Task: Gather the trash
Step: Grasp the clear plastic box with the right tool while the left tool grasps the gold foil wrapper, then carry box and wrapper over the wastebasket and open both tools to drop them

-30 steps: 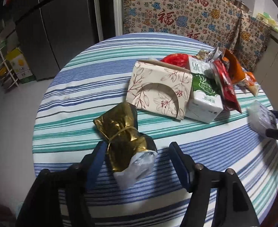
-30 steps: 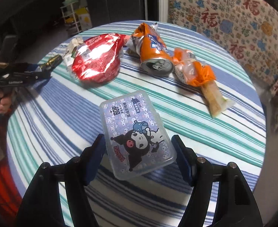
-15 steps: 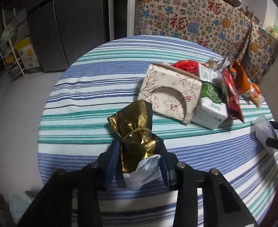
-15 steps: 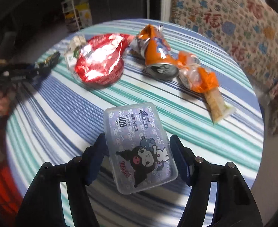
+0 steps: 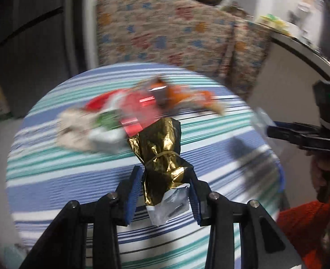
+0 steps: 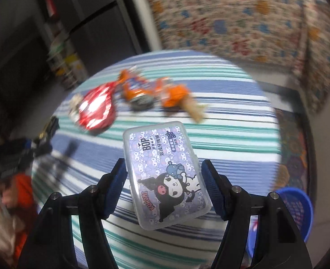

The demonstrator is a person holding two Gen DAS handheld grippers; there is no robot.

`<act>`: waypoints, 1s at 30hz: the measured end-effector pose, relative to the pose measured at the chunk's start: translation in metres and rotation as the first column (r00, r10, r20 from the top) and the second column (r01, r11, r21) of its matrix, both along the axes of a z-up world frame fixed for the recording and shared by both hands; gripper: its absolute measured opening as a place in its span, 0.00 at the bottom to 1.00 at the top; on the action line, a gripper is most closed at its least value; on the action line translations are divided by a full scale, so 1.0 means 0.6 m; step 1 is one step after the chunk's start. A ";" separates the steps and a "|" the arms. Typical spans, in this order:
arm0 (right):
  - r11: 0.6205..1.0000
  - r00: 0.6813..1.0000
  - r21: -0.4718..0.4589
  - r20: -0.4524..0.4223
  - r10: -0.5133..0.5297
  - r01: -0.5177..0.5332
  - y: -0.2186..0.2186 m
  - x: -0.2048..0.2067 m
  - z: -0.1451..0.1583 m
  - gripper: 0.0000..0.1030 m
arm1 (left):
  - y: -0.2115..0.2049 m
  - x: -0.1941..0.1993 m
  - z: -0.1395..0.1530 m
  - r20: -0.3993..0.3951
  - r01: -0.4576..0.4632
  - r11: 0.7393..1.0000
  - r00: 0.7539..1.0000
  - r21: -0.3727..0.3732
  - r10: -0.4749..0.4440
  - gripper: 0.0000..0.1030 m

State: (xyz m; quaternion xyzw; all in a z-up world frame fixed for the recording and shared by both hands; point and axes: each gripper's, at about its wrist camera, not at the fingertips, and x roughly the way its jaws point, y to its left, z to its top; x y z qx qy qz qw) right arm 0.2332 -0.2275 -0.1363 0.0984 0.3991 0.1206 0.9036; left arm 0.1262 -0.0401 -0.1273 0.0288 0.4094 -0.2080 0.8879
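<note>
Left gripper: jaws clenched on the gold wrapper, both blue pads pressed against its crumpled lower half; a white-silver torn end hangs out below the pads. The wrapper stands roughly upright between the jaws, above the striped worktop.

Right gripper: jaws closed against the long sides of the plastic box, a clear flat case with a purple cartoon label. The box tilts, far end up. It looks lifted off the worktop, but I can't confirm the gap.

Both backgrounds are motion-blurred.

Remaining trash on the worktop, far side, in the right wrist view:
- red foil bag
- crushed orange can just right of the bag
- orange wrapper beside the can

The left wrist view shows the same pile smeared, plus a beige box and a white-green tissue pack on its left; details are unreadable.

A blue basket sits low, off the worktop's right edge in the right wrist view.
</note>
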 end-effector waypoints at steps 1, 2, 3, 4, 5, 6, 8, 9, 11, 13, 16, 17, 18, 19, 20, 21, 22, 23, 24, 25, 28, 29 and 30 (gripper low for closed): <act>1.000 1.000 0.004 0.007 -0.027 0.027 -0.019 -0.011 0.003 0.67 | -0.035 -0.004 0.004 0.004 0.034 0.999 0.999 -0.009 -0.034 0.38; 0.998 0.997 0.007 0.013 -0.070 0.070 -0.047 -0.027 0.007 0.67 | -0.068 -0.007 0.008 0.006 0.069 0.997 0.998 -0.018 -0.069 0.38; 0.995 0.995 0.005 0.016 -0.103 0.103 -0.068 -0.039 0.010 0.67 | -0.113 -0.011 0.012 0.009 0.115 0.993 0.993 -0.028 -0.114 0.38; 0.991 0.990 0.001 0.019 -0.136 0.136 -0.090 -0.051 0.012 0.67 | -0.139 -0.013 0.014 0.010 0.139 0.990 0.990 -0.034 -0.139 0.38; 0.983 0.983 -0.005 0.017 -0.181 0.182 -0.121 -0.068 0.012 0.67 | -0.172 -0.017 0.016 0.012 0.165 0.986 0.986 -0.038 -0.164 0.38; 0.978 0.978 -0.008 0.013 -0.208 0.208 -0.142 -0.078 0.012 0.67 | -0.215 -0.021 0.018 0.013 0.206 0.978 0.979 -0.044 -0.205 0.38; 0.961 0.961 -0.015 0.002 -0.277 0.277 -0.194 -0.103 0.009 0.67 | -0.273 -0.025 0.018 0.011 0.258 0.965 0.966 -0.049 -0.257 0.38; 0.950 0.950 -0.019 -0.004 -0.313 0.313 -0.221 -0.115 0.007 0.67 | -0.308 -0.029 0.016 0.012 0.287 0.957 0.958 -0.049 -0.286 0.38; 0.928 0.928 -0.025 -0.014 -0.371 0.371 -0.269 -0.134 0.003 0.67 | -0.373 -0.034 0.011 0.014 0.333 0.942 0.943 -0.042 -0.333 0.38; 0.903 0.903 -0.027 -0.023 -0.429 0.429 -0.316 -0.149 -0.004 0.67 | -0.435 -0.035 0.001 0.009 0.372 0.928 0.928 -0.034 -0.371 0.38; 0.861 0.861 -0.048 -0.025 -0.508 0.507 -0.376 -0.169 -0.025 0.67 | -0.517 -0.028 -0.027 -0.015 0.407 0.913 0.913 -0.037 -0.408 0.38; 0.844 0.844 -0.051 -0.021 -0.536 0.534 -0.396 -0.179 -0.038 0.67 | -0.541 -0.026 -0.038 -0.026 0.416 0.909 0.909 -0.040 -0.417 0.38; 0.834 0.834 -0.044 -0.020 -0.552 0.550 -0.409 -0.185 -0.049 0.67 | -0.562 -0.023 -0.052 -0.039 0.422 0.906 0.905 -0.045 -0.423 0.38; 0.824 0.824 -0.040 -0.025 -0.566 0.565 -0.421 -0.190 -0.061 0.67 | -0.581 -0.022 -0.063 -0.052 0.428 0.902 0.901 -0.051 -0.430 0.38; 0.816 0.815 -0.039 -0.040 -0.578 0.576 -0.433 -0.194 -0.073 0.67 | -0.596 -0.019 -0.075 -0.064 0.432 0.900 0.898 -0.056 -0.435 0.38; 0.812 0.810 -0.038 -0.063 -0.583 0.582 -0.446 -0.197 -0.086 0.67 | -0.611 -0.016 -0.087 -0.074 0.436 0.898 0.895 -0.058 -0.439 0.38; 0.811 0.808 -0.037 -0.070 -0.586 0.584 -0.454 -0.198 -0.092 0.67 | -0.622 -0.013 -0.098 -0.080 0.440 0.896 0.893 -0.060 -0.443 0.38; 0.807 0.803 -0.036 -0.078 -0.590 0.590 -0.464 -0.200 -0.098 0.67 | -0.631 -0.011 -0.108 -0.084 0.445 0.893 0.889 -0.062 -0.449 0.38; 0.806 0.802 -0.031 -0.084 -0.592 0.592 -0.470 -0.201 -0.101 0.67 | -0.644 -0.009 -0.118 -0.087 0.451 0.891 0.886 -0.058 -0.455 0.38; 0.804 0.799 -0.022 -0.091 -0.594 0.595 -0.476 -0.202 -0.105 0.67 | -0.653 -0.006 -0.127 -0.090 0.455 0.889 0.884 -0.054 -0.459 0.38; 0.796 0.790 0.007 -0.121 -0.600 0.605 -0.489 -0.206 -0.121 0.67 | -0.674 -0.007 -0.153 -0.106 0.465 0.884 0.878 -0.043 -0.466 0.38; 0.794 0.789 0.011 -0.127 -0.602 0.608 -0.492 -0.205 -0.123 0.67 | -0.674 -0.007 -0.159 -0.110 0.466 0.884 0.877 -0.042 -0.468 0.38; 0.793 0.788 0.015 -0.130 -0.602 0.609 -0.494 -0.205 -0.125 0.67 | -0.681 -0.005 -0.167 -0.115 0.468 0.883 0.876 -0.041 -0.469 0.38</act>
